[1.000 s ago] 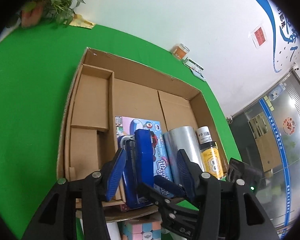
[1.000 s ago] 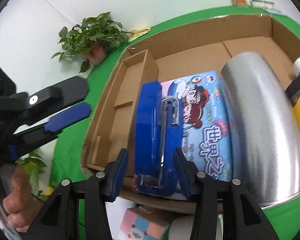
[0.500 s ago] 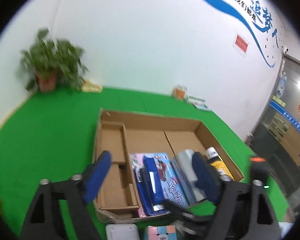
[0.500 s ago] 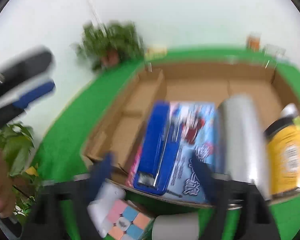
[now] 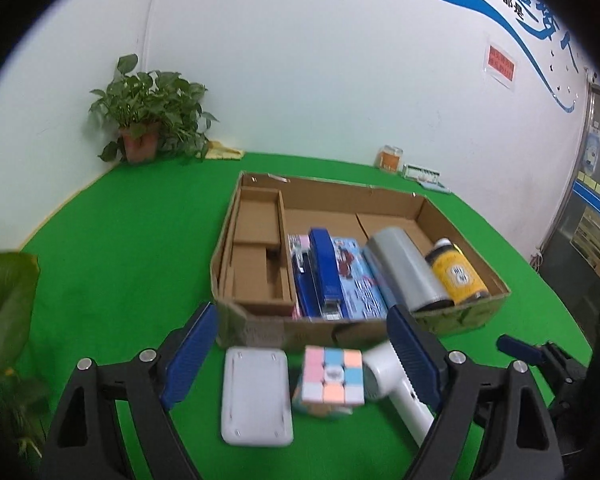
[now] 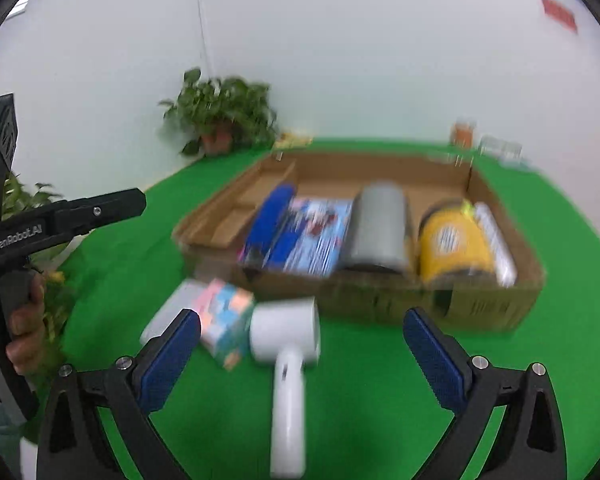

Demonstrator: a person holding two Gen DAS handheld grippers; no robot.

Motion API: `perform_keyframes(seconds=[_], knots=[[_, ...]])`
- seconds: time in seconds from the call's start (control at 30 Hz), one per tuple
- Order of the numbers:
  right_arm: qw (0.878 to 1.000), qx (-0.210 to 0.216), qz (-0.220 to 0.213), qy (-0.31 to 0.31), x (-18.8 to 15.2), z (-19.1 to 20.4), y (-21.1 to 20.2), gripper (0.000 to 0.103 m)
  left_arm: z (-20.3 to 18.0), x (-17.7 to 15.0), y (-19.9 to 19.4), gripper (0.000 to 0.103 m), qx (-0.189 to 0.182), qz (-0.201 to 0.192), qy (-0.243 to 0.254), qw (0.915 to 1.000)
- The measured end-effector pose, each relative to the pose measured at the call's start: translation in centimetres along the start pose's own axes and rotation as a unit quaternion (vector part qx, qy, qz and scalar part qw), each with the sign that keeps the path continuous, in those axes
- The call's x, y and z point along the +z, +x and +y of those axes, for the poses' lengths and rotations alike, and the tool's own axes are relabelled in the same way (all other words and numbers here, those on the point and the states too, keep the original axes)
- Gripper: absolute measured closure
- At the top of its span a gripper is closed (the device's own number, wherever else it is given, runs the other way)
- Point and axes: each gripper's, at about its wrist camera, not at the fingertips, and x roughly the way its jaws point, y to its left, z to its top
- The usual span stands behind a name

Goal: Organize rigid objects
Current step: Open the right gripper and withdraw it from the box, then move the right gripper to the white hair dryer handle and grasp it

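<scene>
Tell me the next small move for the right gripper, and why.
Probably lower the right gripper onto the white handheld device and close on its handle. Both grippers are open and empty, the handle lies between the right fingers, and it, the puzzle cube and the white flat case lie on the green table outside the cardboard box.

- The whole right wrist view is motion-smeared; the print on the yellow bottle [image 6: 454, 246] cannot be read.
- Ahead of the left gripper [image 5: 302, 356], the cardboard box [image 5: 260, 330] wall hides the stapler's [image 5: 324, 276] near end.
- The white handheld device [image 5: 396, 388] passes behind the left gripper's right finger [image 5: 414, 354].
- In the right wrist view its handle blurs toward the bottom edge.
</scene>
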Motion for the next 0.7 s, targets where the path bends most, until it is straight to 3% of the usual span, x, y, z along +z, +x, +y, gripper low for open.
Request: perform_keyframes(seconds=[0.07, 0.13, 0.2, 0.23, 0.3, 0.33, 0.4, 0.53, 0.63, 0.67, 0.7], knots=[[1.0, 0.007, 0.031, 0.003, -1.6, -0.4, 0.7, 0.005, -0.3, -0.9, -0.5, 0.027, -0.006, 0.004, -0.007, 1.0], [0.998, 0.005, 0.06, 0.009, -3.2, -0.4, 1.5, 0.015, -0.4, -1.4, -0.5, 0.063, -0.023, 0.023, -0.017, 0.9993], [0.997, 0.002, 0.073, 0.017, -4.0, -0.7, 2.2, 0.034, -0.5, -2.1, -0.4, 0.059, -0.044, 0.04, -0.039, 0.9975], [0.997, -0.002, 0.077, 0.017, -4.3, -0.7, 2.7, 0.039, -0.6, -2.4, -0.2, 0.049, -0.05, 0.046, -0.045, 0.9967], [0.996, -0.013, 0.088, 0.013, -5.0, -1.0, 3.0, 0.067, -0.9, -2.8, 0.3, 0.028, -0.052, 0.065, -0.055, 0.995], [0.996, -0.003, 0.084, 0.016, -5.2, -1.2, 2.7, 0.07, -1.2, -3.2, 0.3, 0.027, -0.061, 0.07, -0.06, 0.9939], [0.996, -0.011, 0.087, 0.011, -5.9, -1.2, 2.1, 0.101, -1.9, -4.0, 0.7, 0.027, -0.1, 0.097, -0.067, 0.988], [0.992, 0.009, 0.119, 0.032, -8.2, -1.3, 0.7, 0.101, -3.6, -6.0, 1.9, 0.027, -0.168, 0.152, -0.086, 0.9702], [0.992, 0.02, 0.123, 0.034, -10.0, -1.2, -1.4, 0.099, -4.7, -7.6, 3.4, 0.027, -0.195, 0.193, -0.09, 0.9576], [0.992, 0.016, 0.118, 0.032, -10.4, -1.3, -2.1, 0.097, -4.9, -8.0, 4.1, 0.027, -0.197, 0.204, -0.096, 0.9542], [0.993, 0.018, 0.109, 0.031, -10.6, -1.4, -2.7, 0.088, -5.1, -8.3, 5.0, 0.027, -0.202, 0.217, -0.107, 0.9491]])
